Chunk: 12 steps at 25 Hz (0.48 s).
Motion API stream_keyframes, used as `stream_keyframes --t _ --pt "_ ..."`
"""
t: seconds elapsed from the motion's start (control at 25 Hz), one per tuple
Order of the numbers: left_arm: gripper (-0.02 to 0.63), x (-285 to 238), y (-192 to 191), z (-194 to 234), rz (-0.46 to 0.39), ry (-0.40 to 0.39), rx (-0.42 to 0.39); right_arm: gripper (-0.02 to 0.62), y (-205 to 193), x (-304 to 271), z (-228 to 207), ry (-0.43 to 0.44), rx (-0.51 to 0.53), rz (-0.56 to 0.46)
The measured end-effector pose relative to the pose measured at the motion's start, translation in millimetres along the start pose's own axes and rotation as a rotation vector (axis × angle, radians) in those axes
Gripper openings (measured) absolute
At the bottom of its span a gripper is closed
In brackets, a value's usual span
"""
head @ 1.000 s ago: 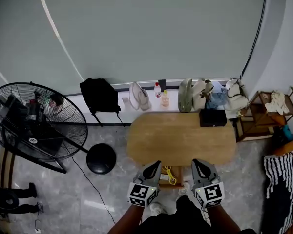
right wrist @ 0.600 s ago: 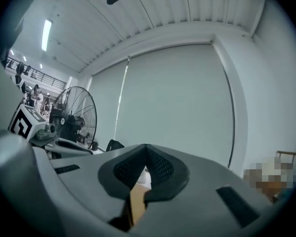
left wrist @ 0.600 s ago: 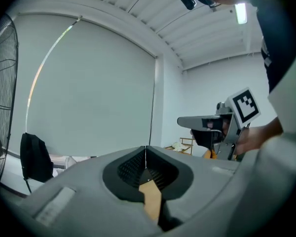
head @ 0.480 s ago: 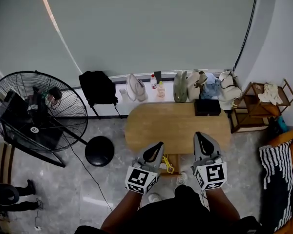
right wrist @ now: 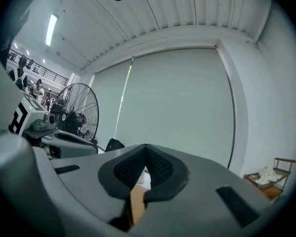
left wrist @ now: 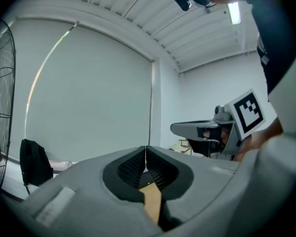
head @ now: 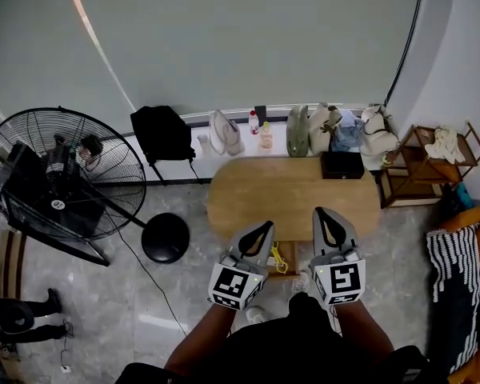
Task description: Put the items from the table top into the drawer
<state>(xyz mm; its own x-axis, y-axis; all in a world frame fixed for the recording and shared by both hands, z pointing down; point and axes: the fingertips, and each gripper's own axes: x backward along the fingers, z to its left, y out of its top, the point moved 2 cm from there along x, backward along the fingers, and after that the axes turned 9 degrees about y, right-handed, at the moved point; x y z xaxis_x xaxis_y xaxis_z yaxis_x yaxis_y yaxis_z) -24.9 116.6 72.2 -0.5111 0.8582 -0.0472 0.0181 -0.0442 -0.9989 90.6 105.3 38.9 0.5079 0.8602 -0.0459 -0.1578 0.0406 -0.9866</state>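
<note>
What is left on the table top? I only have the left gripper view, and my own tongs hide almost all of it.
Observer: The head view shows just one thing there, a black box at the far right corner of the wooden table.
Operator: Can my other hand take it?
Observer: Probably. In the right gripper view the right tongs are shut, with nothing between them.
Operator: And where would it go?
Observer: What looks like an open drawer shows under the table's near edge, with a yellow cord lying in it.
</note>
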Motion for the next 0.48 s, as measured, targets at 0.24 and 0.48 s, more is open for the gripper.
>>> stream_keyframes --t 0.24,0.48 --pt "0.017 0.9 1.8 1.8 -0.006 0.012 -0.011 -0.003 2.8 3.9 4.7 0.006 -0.004 -0.002" --pt "0.017 1.7 3.1 -2.6 -0.016 0.022 -0.017 -0.003 0.7 10.7 3.2 0.006 0.006 -0.002"
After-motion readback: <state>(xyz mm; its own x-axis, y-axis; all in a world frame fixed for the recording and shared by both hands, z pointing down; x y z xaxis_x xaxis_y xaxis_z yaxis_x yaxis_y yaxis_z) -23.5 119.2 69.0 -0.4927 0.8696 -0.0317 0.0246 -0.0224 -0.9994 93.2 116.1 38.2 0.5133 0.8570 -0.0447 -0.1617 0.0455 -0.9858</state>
